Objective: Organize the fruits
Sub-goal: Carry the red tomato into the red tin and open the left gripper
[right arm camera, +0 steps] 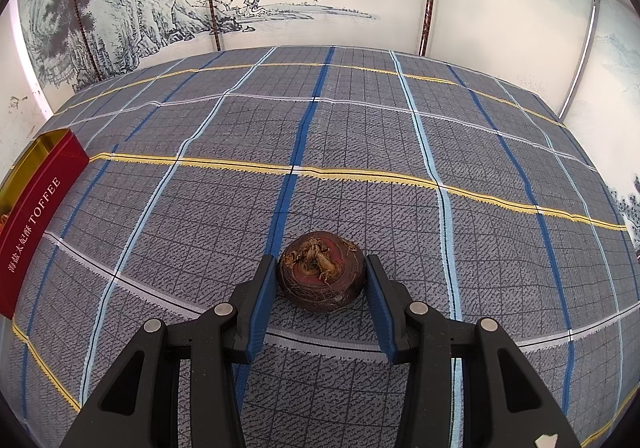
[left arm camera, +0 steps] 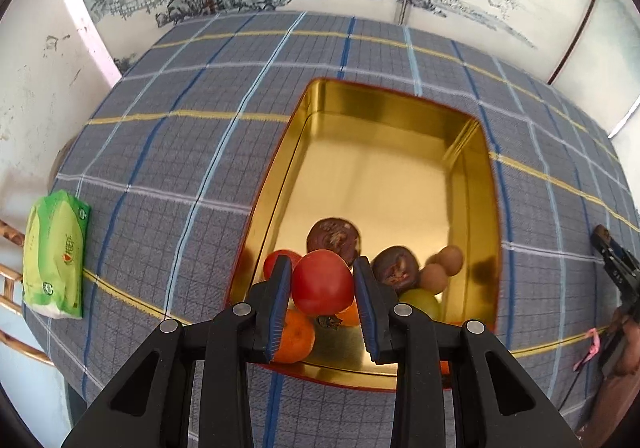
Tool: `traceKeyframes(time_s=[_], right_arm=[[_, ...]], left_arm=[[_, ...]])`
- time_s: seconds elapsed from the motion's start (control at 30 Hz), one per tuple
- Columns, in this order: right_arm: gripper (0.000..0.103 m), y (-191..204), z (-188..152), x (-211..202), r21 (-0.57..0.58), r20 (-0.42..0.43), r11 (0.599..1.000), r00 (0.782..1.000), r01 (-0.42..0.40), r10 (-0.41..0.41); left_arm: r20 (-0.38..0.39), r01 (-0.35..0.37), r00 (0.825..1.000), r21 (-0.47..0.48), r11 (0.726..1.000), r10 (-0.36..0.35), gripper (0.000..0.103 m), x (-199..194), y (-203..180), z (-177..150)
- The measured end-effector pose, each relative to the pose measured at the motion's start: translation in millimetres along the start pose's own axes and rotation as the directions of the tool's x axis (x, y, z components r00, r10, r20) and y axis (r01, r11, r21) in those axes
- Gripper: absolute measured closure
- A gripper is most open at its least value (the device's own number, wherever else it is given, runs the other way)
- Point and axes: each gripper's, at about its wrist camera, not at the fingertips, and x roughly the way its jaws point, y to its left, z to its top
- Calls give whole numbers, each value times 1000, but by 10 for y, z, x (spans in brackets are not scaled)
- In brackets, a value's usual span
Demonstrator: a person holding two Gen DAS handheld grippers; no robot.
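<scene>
Risking a roll off the fruit heap at the near end of the gold tin while gripping a red tomato in the left gripper, and bracketing, uncertainly clamped, a brown bulb on the cloth with the right gripper.

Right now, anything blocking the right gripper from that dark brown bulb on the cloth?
Nothing visible. The right gripper already straddles the dark brown bulb, one finger each side; only plaid tablecloth lies around it. Contact can't be told.
</scene>
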Motion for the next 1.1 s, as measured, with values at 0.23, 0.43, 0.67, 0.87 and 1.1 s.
traceKeyframes(time_s=[0.23,0.43,0.67,0.87,1.1], right_arm=[[61,5,-1,0,0,0,1000,1000,0,0],[61,2,-1,1,0,0,1000,1000,1,-1],[61,6,0,2,-1,0,1000,1000,1,-1],[61,4,0,4,-1,0,1000,1000,1,-1],[61,7,0,4,-1,0,1000,1000,1,-1]], left_arm=[[-15,-26,1000,19,999,26,70,132,-43,-62],[-5,-42,999,30,999,42,70,134,-55,-76],[3,-68,998,39,997,68,70,145,-39,-100],[10,-83,997,44,996,83,70,130,-60,-109],[20,-85,996,44,995,84,69,85,-68,-130]])
